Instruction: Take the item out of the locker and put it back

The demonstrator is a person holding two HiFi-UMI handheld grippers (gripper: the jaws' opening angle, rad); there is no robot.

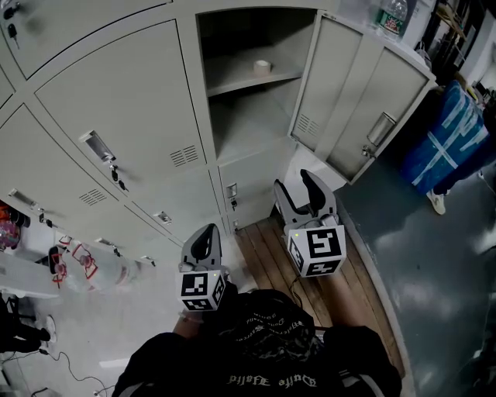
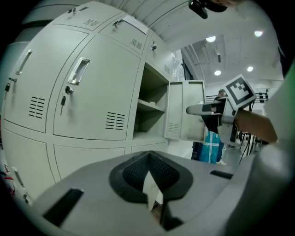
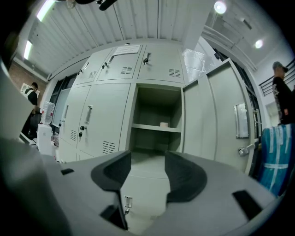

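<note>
**Even light, bent edges**

Ceiling lamps (image 3: 220, 6) are caught glaring in both gripper views; edges are bent and blackened by the wide lens. The upper interior of the open locker (image 1: 248, 116) is shadowed. Near jaws are rendered soft.

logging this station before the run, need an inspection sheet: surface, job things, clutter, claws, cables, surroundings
surface: brown wooden plank floor strip in front of the lockers, bare.
job's things: grey metal locker open, its door swung to the right; small pale tape roll on the upper shelf.
clutter: clear plastic bottle on top of the lockers; clear plastic bag with red print at left.
grippers: left claw shut; right claw open, empty, facing the open locker.
cables: thin dark cable on the pale floor, lower left.
surroundings: blue-and-white bag and a standing person at right.
</note>
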